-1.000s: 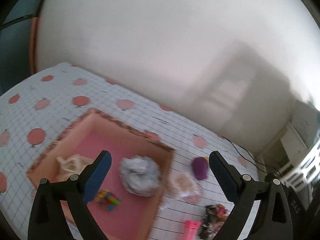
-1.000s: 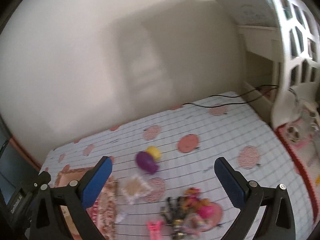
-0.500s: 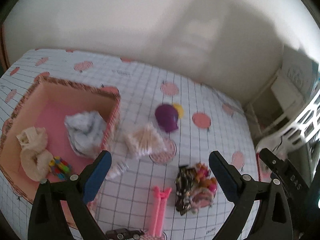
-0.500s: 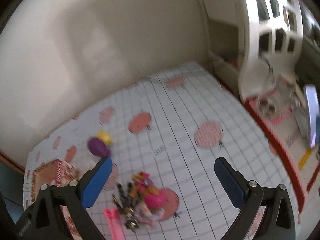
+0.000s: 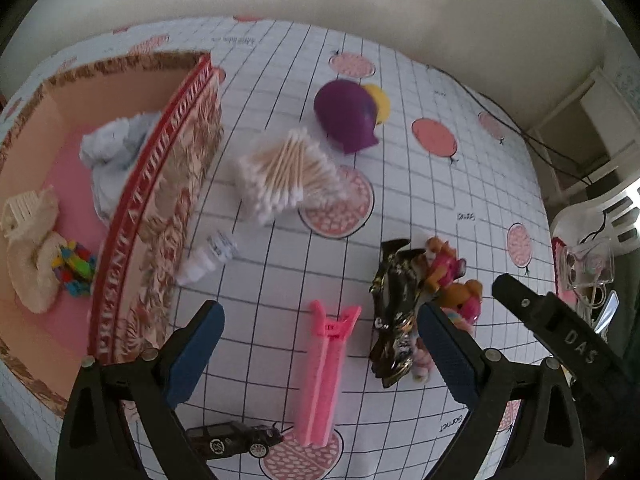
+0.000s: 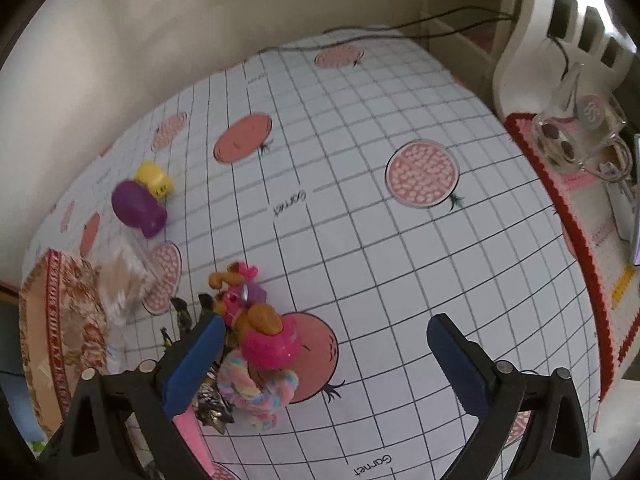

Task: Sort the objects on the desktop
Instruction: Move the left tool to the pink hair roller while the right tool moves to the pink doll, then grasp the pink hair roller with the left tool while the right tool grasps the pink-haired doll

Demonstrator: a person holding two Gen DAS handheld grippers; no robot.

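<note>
My left gripper (image 5: 320,344) is open above a pink comb (image 5: 326,376), with a small black toy car (image 5: 236,438) near its left finger. A black-and-gold hair clip (image 5: 396,312) and a pile of small dolls (image 5: 452,276) lie to its right. Ahead sit a bundle of cotton swabs (image 5: 286,174), a small white bottle (image 5: 208,256) and a purple toy (image 5: 348,116) with a yellow piece. The pink box (image 5: 160,184) on the left holds a grey cloth (image 5: 116,156) and other bits. My right gripper (image 6: 324,356) is open, the dolls (image 6: 260,336) beside its left finger.
The table wears a white grid cloth with pink circles (image 6: 422,178). A white lattice chair (image 6: 560,20) stands at the right, with a glass mug (image 6: 576,136) on a red-edged mat. A black cable (image 6: 400,28) runs along the back edge by the wall.
Both grippers have tilted down and come closer to the table. The left view swung right from the box to the loose items; the right one now has the dolls at its left finger.
</note>
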